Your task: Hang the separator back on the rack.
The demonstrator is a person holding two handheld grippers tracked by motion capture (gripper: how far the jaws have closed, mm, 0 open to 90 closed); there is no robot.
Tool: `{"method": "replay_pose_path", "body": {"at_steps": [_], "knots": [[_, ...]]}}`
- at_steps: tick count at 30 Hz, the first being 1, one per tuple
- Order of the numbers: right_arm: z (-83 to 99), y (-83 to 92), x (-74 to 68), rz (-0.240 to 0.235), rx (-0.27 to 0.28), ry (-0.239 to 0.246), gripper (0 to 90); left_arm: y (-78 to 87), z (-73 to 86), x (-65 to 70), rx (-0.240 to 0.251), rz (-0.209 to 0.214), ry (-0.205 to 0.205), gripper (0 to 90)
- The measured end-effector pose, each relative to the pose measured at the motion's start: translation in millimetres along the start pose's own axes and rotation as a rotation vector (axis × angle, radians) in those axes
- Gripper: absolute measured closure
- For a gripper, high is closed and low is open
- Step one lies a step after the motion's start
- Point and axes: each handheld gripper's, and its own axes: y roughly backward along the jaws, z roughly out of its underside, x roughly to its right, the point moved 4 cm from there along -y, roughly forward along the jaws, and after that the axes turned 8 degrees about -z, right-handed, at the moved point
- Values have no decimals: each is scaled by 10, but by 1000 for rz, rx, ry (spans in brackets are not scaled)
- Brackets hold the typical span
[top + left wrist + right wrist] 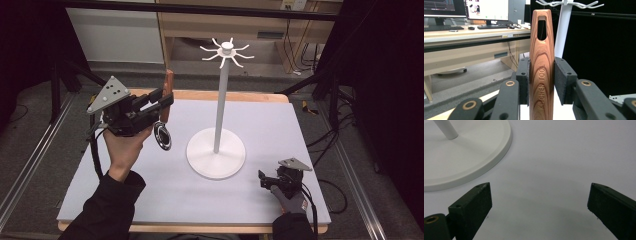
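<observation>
Tool: I held a wooden-handled kitchen tool (pixel 541 75) in my left gripper (pixel 162 102), raised above the left part of the table (pixel 280 200). Its handle stood upright between the jaws, the slotted end on top. Letters burnt into the wood read "KITCHEN TOOL" along the handle.
Tool head: a dark, shiny round end (pixel 163 135) hung below the jaws, clear of the table. I could not tell what kind of utensil it was.
Left gripper: jaws closed tight on the handle, one pad (pixel 524 80) pressed to each side of the wood. A grey three-cornered plate (pixel 107 94) sat on top of it, tilted.
Left hand: my left hand (pixel 122 147) gripped it from beneath, in a dark sleeve.
Right gripper: my right gripper (pixel 265 179) rested low over the table's right front part, near the rack's base. Its jaws stood wide apart with nothing between them, just bare table under them.
Right hand: my right hand (pixel 292 200) wore a grey glove.
Rack: a white rack (pixel 220 100) stood near the middle of the table, a thin pole rising from a round flat base (pixel 474 165). Curved hooks (pixel 227 52) spread from its top like spokes, all bare.
Gap: the tool was left of the pole and apart from it, its top well below the hooks.
Table: pale surface with a wooden edge.
Background: a desk with monitors (pixel 486 10) showed behind the handle in the left gripper view.
</observation>
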Motion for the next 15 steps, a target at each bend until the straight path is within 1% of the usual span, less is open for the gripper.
{"method": "replay_pose_path", "body": {"at_steps": [4,7,10,14,15], "knots": [[1,0,1,1,-1,-2,60,-35,-67,47,9,8,1,671],[-1,0,1,0,1,-1,60,-68,-128,91,12,14,-14,670],[1,-3,6,-2,-1,-5,60,-100,-171,116,15,20,-17,671],[2,0,0,-2,3,-7,60,-139,-207,129,24,34,-3,671],[3,0,0,-1,1,-5,60,-154,-214,132,26,33,-7,671]]}}
